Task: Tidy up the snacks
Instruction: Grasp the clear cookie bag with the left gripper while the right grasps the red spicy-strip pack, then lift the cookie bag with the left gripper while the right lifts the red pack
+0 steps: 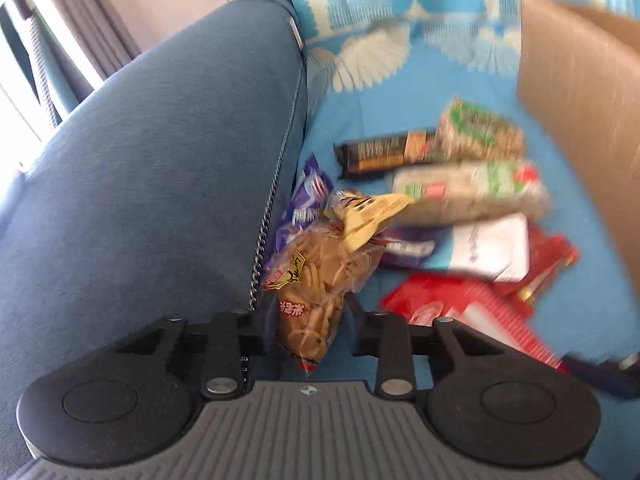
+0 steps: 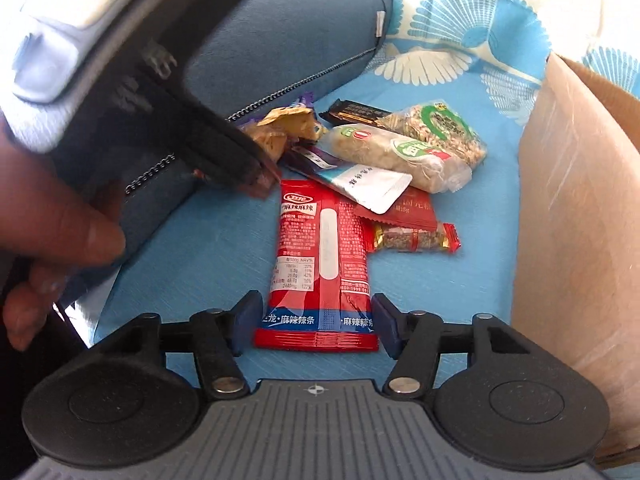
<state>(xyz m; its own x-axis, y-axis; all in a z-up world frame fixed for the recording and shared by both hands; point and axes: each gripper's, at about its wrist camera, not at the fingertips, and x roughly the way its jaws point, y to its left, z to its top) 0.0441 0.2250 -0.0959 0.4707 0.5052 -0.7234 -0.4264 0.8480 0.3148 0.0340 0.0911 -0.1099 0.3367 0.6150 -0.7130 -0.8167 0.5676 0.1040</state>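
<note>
My left gripper [image 1: 310, 326] is shut on a clear bag of round biscuits [image 1: 320, 280] beside the sofa arm; from the right wrist view it [image 2: 256, 174] reaches into the snack pile. My right gripper [image 2: 314, 322] is open, its blue pads on either side of the near end of a red spicy-strip packet [image 2: 320, 256] lying flat on the blue cover. Behind lie a white-and-blue pouch [image 2: 368, 186], a small red nut bar [image 2: 416, 238], two oat-cake packs [image 2: 400, 156] [image 2: 444, 128], a black bar [image 2: 356, 114] and a purple wrapper [image 1: 308, 196].
A blue sofa arm [image 1: 160, 160] with a black coiled cable [image 1: 266, 232] rises on the left. An open cardboard box [image 2: 580, 240] stands on the right. A blue floral cushion cover [image 1: 400, 92] covers the seat. A person's hand [image 2: 52, 224] holds the left gripper.
</note>
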